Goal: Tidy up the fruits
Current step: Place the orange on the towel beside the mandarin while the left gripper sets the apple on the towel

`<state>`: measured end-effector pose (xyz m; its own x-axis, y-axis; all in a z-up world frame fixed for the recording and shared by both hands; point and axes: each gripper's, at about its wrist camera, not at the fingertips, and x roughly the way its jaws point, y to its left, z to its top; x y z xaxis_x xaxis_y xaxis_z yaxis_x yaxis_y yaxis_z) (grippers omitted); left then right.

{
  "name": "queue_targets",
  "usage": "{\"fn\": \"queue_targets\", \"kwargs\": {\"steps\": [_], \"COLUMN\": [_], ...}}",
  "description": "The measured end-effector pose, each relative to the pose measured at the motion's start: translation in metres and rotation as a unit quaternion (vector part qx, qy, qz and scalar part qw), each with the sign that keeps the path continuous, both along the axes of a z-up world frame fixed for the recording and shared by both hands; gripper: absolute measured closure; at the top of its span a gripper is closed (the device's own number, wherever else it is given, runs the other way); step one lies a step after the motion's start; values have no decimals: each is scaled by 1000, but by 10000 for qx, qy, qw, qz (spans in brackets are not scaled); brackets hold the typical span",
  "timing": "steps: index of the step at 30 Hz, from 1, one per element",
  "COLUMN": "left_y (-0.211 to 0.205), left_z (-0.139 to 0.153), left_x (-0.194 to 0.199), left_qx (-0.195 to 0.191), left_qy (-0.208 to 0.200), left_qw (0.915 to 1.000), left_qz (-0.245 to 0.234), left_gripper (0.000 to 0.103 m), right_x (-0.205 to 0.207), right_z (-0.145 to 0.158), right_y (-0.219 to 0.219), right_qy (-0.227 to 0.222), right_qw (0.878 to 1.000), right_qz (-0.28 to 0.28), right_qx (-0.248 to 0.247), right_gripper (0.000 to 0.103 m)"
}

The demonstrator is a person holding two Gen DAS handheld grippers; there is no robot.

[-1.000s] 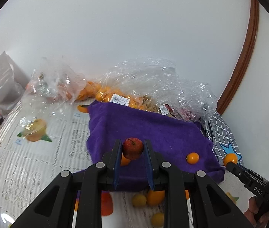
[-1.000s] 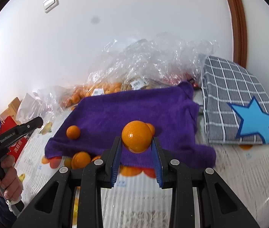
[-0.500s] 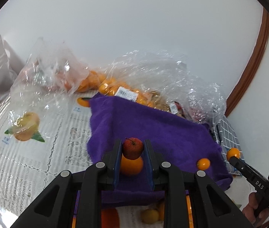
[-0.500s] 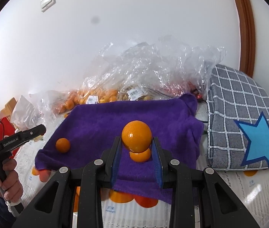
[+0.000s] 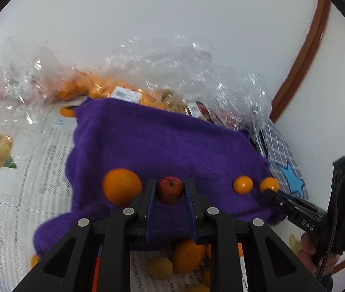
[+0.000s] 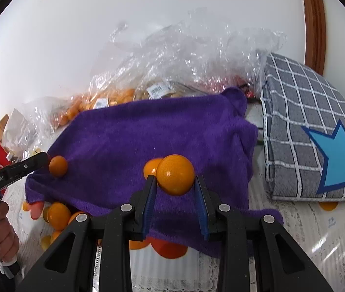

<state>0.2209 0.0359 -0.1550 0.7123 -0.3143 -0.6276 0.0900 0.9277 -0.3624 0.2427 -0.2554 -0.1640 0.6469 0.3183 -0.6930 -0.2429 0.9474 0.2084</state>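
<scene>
My left gripper [image 5: 170,191] is shut on a small red apple [image 5: 170,189], held over the near edge of the purple towel [image 5: 162,143]. An orange [image 5: 121,187] lies on the towel just left of it, and a smaller orange [image 5: 242,184] to the right. My right gripper [image 6: 175,182] has an orange [image 6: 175,174] between its jaws; the left pad touches it and a gap shows at the right pad. Another orange [image 6: 151,168] lies on the towel [image 6: 162,133] just behind it. The right gripper also shows in the left wrist view [image 5: 269,187].
Clear plastic bags [image 6: 191,56] of oranges and fruit lie behind the towel. A grey checked cushion with a blue star [image 6: 318,146] sits to the right. Loose oranges [image 6: 59,215] lie on the lace tablecloth [image 5: 14,194] by the towel's front edge.
Both grippers moved forward and down toward the towel with their fruit. The right gripper's jaws have widened a little around its orange.
</scene>
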Motion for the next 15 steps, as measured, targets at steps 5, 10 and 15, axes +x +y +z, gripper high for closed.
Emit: {"fn": "queue_targets", "kwargs": {"steps": [5, 10, 15], "left_y": [-9, -8, -13], "left_z": [-9, -16, -16], "left_x": [2, 6, 4], "left_qx": [148, 123, 288], "left_qy": [176, 359, 288], "left_qw": [9997, 9993, 9992], "left_qz": [-68, -64, -60], "left_gripper": [81, 81, 81], "right_x": [4, 4, 5], "right_z": [-8, -10, -10], "right_y": [6, 8, 6], "right_qy": [151, 143, 164], "right_qw": [9998, 9997, 9997], "right_qz": [73, 84, 55], "right_qx": [-137, -194, -143], "right_gripper": [71, 71, 72]}}
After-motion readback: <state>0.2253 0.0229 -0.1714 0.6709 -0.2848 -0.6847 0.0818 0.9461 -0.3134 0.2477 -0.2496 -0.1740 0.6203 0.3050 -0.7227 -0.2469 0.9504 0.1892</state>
